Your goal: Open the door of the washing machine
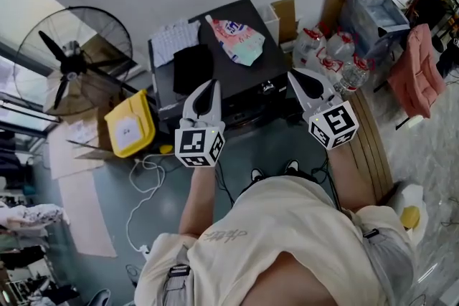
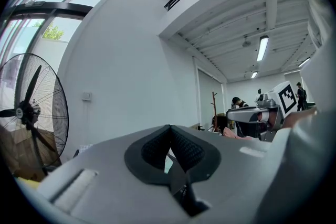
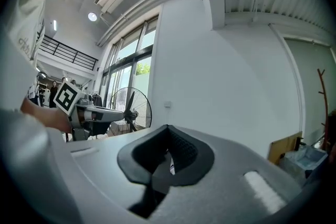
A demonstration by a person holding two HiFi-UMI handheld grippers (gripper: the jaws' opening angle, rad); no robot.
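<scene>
White-walled room, black washing machine [image 1: 252, 79] below. Left gripper [image 1: 211, 87], right gripper [image 1: 295, 79]: jaws pressed together, empty, held level. Advice: lower one gripper, spread jaws, meet door edge squarely.

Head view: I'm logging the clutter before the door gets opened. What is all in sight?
dark machine: one, black, centre
printed bag: one, white, red and teal, on the machine top
folded cloth: one, black, on the machine top, left of the bag
fan: one, black, far left
yellow container: one, floor, left of the machine
cable: one, white, floor
water bottles: several, clear with red labels, right of the machine
pink cloth: one, far right
left gripper: grey, jaws shut, empty
right gripper: grey, jaws shut, empty
</scene>
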